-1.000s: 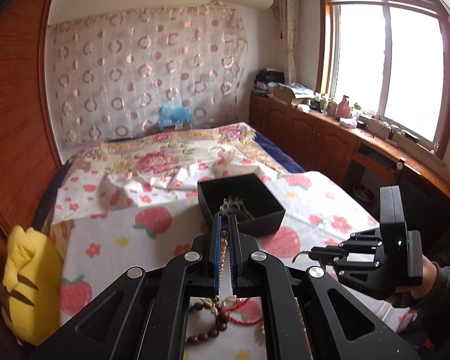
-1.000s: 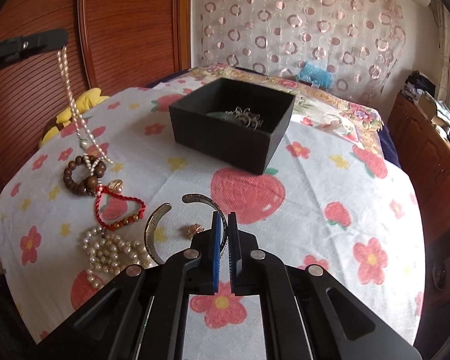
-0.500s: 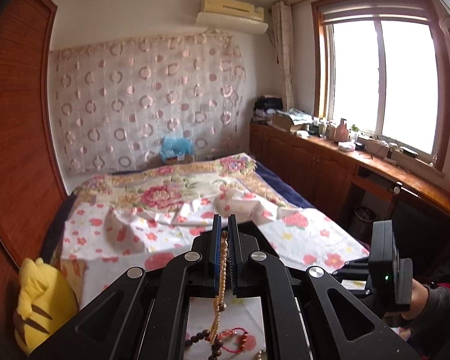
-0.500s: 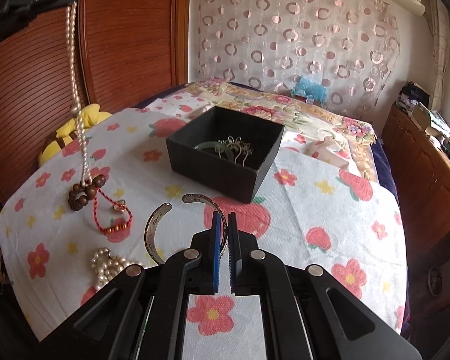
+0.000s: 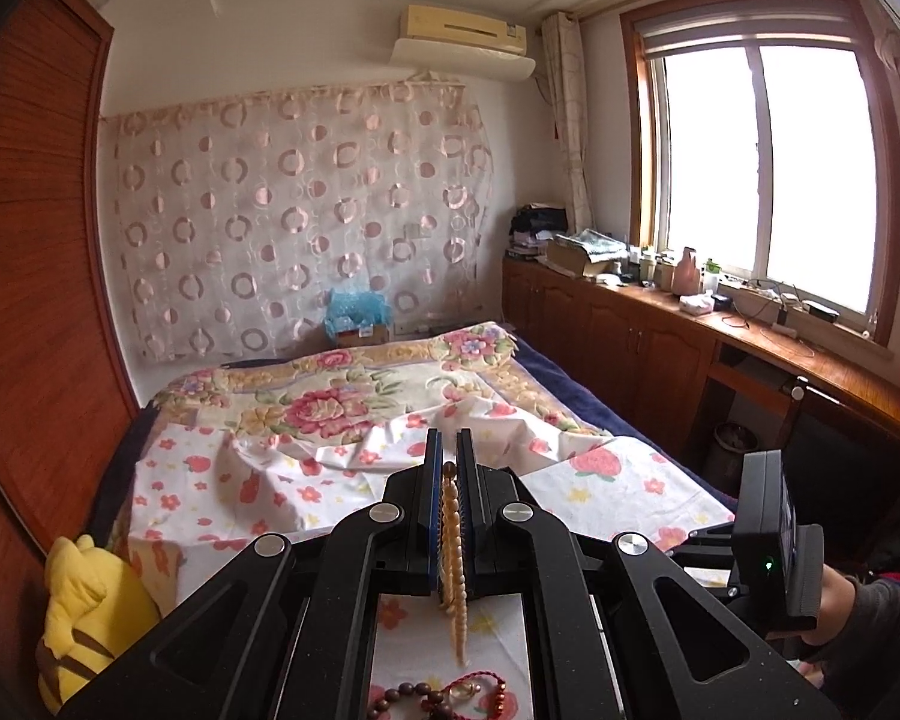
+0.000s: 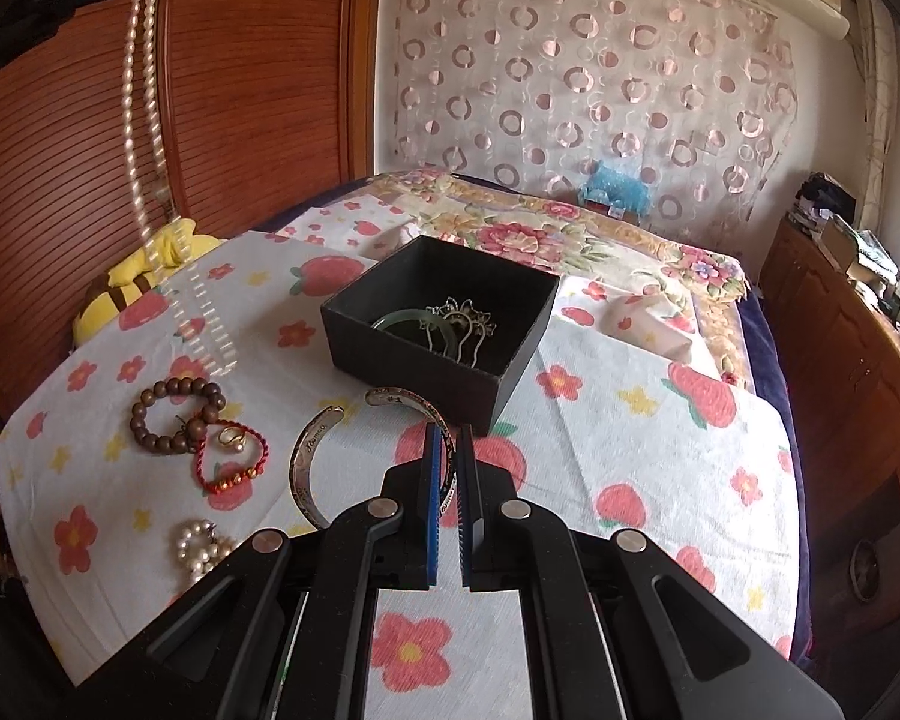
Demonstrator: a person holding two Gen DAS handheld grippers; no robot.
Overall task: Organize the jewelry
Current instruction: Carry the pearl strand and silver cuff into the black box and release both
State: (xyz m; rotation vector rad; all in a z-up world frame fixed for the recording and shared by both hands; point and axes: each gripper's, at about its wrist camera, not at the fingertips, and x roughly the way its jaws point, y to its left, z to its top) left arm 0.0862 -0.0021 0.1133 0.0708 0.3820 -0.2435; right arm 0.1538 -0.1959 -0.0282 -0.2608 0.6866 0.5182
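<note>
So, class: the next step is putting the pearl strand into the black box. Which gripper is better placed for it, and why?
Left. The left gripper is already shut on the pearl strand, which hangs free of the bedspread. The right gripper is shut and holds nothing, low over the silver cuff near the black box.

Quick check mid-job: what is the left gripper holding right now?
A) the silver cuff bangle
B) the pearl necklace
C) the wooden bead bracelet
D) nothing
B: the left gripper is shut on the pearl necklace, whose strands hang down above the bedspread.
</note>
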